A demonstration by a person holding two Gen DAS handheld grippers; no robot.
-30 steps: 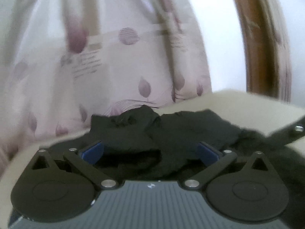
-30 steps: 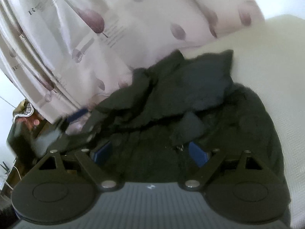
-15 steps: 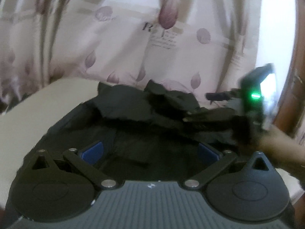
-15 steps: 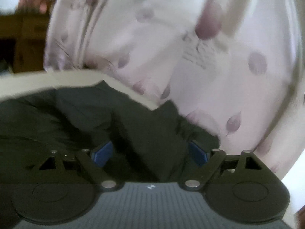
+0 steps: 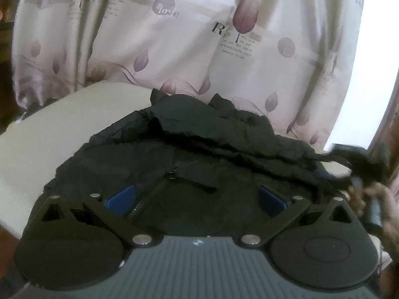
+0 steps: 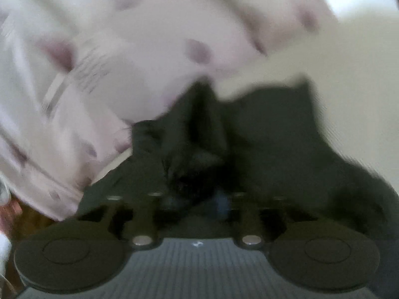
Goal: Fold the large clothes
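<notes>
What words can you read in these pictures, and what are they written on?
"love": in a round purple mark on the curtain, upper middle of the left wrist view.
"R": a big dark letter beside the purple leaf.
Small lines under that leaf: too tiny to read.
Right wrist view: the curtain print is too blurred.
The black jacket shows no words.

Leaf-print curtain (image 5: 189, 49) behind cream surface (image 5: 62, 124)

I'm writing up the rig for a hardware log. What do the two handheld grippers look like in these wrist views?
Both look alike: the left gripper has a grey ribbed body with a small white logo, two round black discs, black linkage bars with silver pivot bolts, and blue finger pads. The right gripper shows the same parts, though blurred. From the left wrist view, a bare hand holds its black handle. No cables visible.
</notes>
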